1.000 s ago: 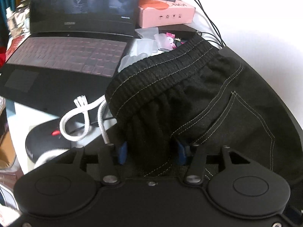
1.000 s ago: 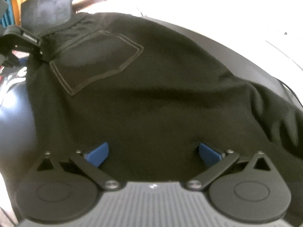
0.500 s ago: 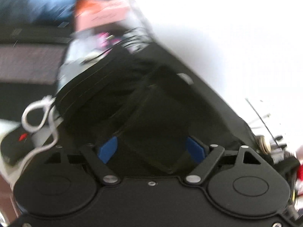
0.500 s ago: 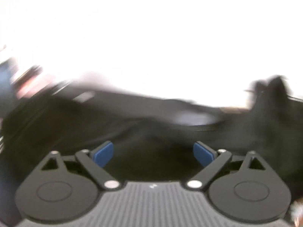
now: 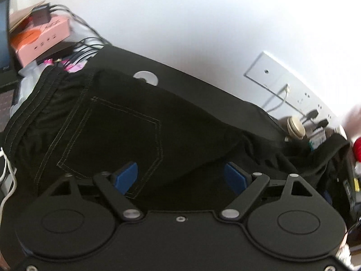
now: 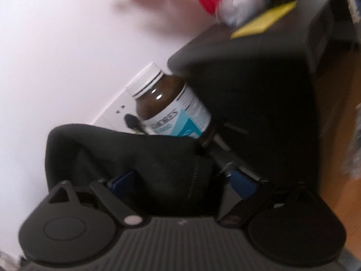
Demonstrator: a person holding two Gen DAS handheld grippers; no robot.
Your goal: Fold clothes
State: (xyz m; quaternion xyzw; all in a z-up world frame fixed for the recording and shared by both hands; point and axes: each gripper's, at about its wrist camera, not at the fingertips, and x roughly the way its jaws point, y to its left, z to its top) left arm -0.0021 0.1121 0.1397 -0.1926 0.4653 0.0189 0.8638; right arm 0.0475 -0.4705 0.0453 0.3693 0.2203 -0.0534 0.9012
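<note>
Black shorts (image 5: pixel 140 122) with a stitched back pocket (image 5: pixel 108 135) lie spread on a dark surface, the elastic waistband (image 5: pixel 29 103) at the left. My left gripper (image 5: pixel 180 176) hovers over the pocket side, open, its blue pads (image 5: pixel 125 176) wide apart and gripping nothing. In the tilted right wrist view, a bunched end of the black cloth (image 6: pixel 140 153) rises between the blue pads (image 6: pixel 243 184) of my right gripper (image 6: pixel 182 181). Those jaws are closing but still stand wide, with a gap between the cloth and the right-hand pad.
A brown bottle (image 6: pixel 171 108) with a white cap stands just behind the cloth end, beside a black box (image 6: pixel 259 85) with a yellow note (image 6: pixel 266 22). A pink box (image 5: pixel 40 38) with cables, a white drawstring (image 5: pixel 9 176), a jar lid (image 5: pixel 295 126) and a wall socket (image 5: pixel 282 85) ring the shorts.
My left gripper let go of the waistband, opened wide, rose and swung right over the pocket. My right gripper rolled and swept from the middle of the shorts to the cloth end by the bottle.
</note>
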